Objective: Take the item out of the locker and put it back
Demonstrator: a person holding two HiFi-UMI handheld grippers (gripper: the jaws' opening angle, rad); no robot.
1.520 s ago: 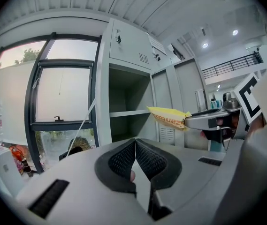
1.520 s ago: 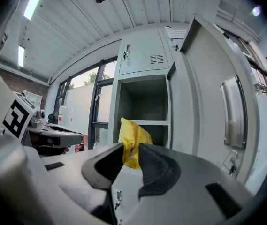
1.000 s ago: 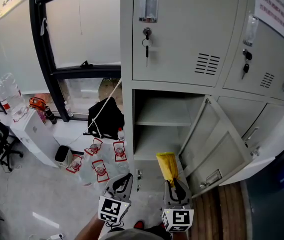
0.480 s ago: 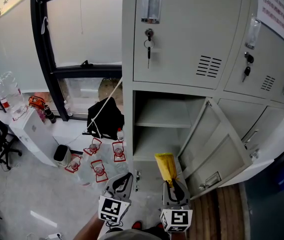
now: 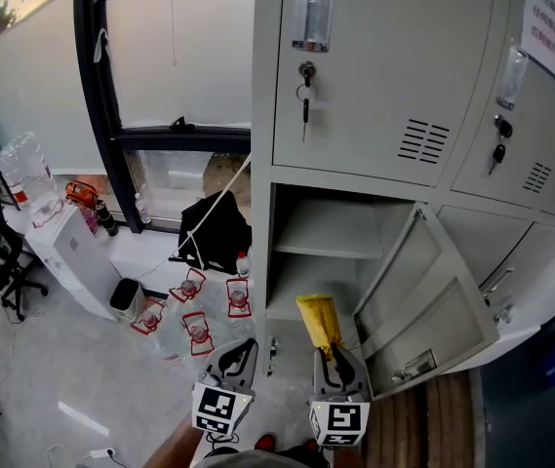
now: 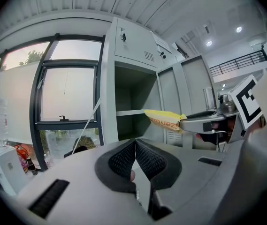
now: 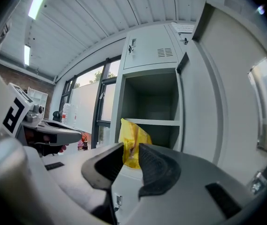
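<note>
My right tool (image 7: 131,150) is clamped on the bottom end of a yellow crinkly plastic bag (image 7: 132,136), and the bag sticks up from between the two pads. My left tool (image 6: 134,148) has its pads pressed together with nothing in them, and it hangs just beside the right one. The bag is out in the air in front of the grey metal locker (image 5: 375,115), not inside it. The locker's door (image 5: 431,305) swings wide open to the right. Inside I see a flat shelf (image 5: 324,245) with nothing on it. I think the bag is out now, so putting it back is the step in hand. Next I would push the right tool forward into the opening, keep clear of the door edge, set the bag down inside, and then let the pads go apart.
</note>
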